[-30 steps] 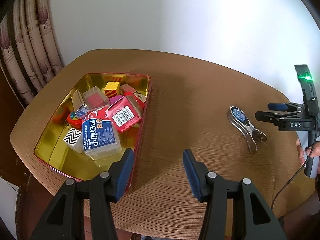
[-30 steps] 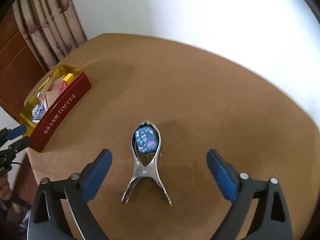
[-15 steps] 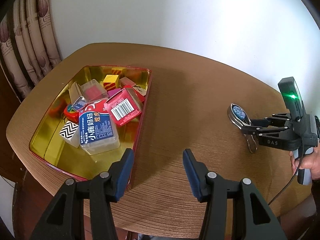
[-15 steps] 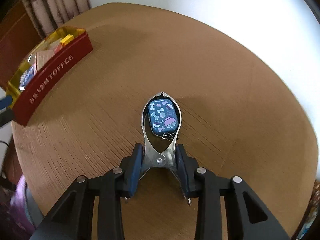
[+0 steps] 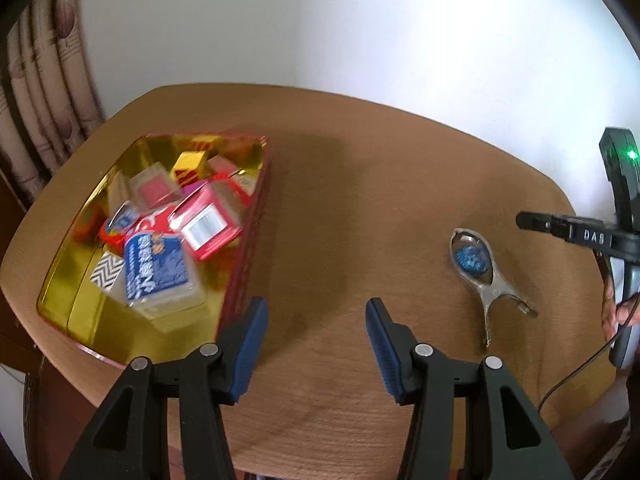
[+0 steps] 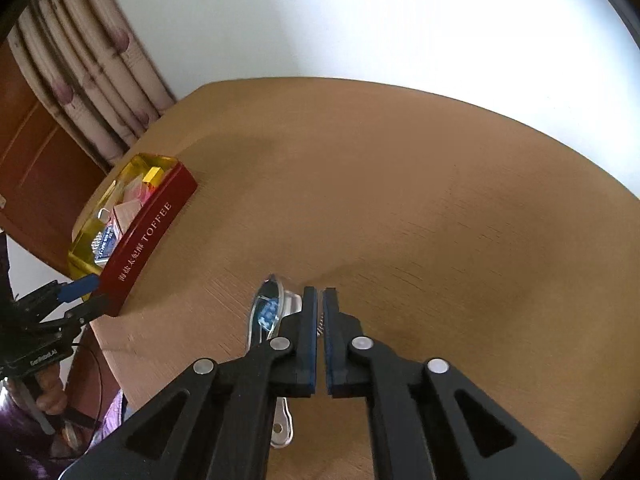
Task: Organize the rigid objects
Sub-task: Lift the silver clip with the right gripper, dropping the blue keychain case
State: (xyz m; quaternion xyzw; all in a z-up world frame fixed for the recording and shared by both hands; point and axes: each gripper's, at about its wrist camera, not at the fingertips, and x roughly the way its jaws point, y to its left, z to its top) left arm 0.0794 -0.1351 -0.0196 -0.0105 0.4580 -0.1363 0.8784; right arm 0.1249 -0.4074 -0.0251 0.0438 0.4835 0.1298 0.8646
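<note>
A metal spring clip [image 5: 478, 270] with a blue patterned inset lies flat on the round wooden table [image 5: 352, 208], right of centre. In the right wrist view the clip [image 6: 269, 312] sits just left of and under my right gripper [image 6: 319, 292], whose jaws are closed with nothing between the pads. In the left wrist view the right gripper [image 5: 532, 222] is above the clip, apart from it. My left gripper [image 5: 316, 312] is open and empty, beside the near right corner of the red toffee tin [image 5: 250, 240].
The tin [image 6: 152, 236] holds several small boxes, among them a blue-labelled clear box [image 5: 158, 270] and a red box with a barcode [image 5: 208, 228]. A curtain [image 6: 92, 80] hangs behind the table's left side. A white wall is behind.
My right gripper had closed around the clip's handles half a second ago; now it is shut beside the clip, which lies on the table. The left gripper drifted slightly.
</note>
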